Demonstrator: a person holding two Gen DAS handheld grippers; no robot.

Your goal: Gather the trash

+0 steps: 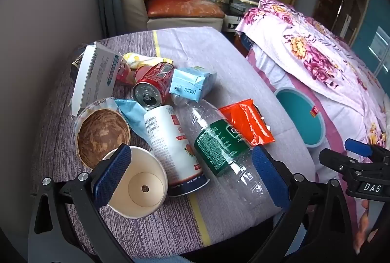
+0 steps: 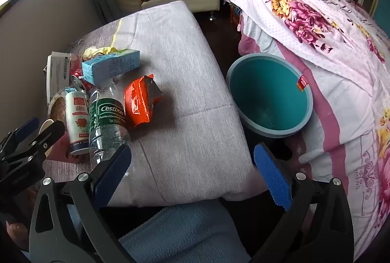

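Trash lies heaped at the near left corner of a grey padded table (image 2: 185, 102): Cestbon water bottle (image 2: 107, 121), red soda can (image 1: 152, 86), orange wrapper (image 2: 140, 104). A teal bin (image 2: 268, 94) stands beside a floral-quilted bed (image 2: 329, 43). Left gripper (image 1: 192, 180) and right gripper (image 2: 192, 180) both gape, holding nothing.

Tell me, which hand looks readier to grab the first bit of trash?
Left, probably: the open left gripper hangs right over the pile, bottle between its fingers. The right gripper, also open, faces bare cloth.
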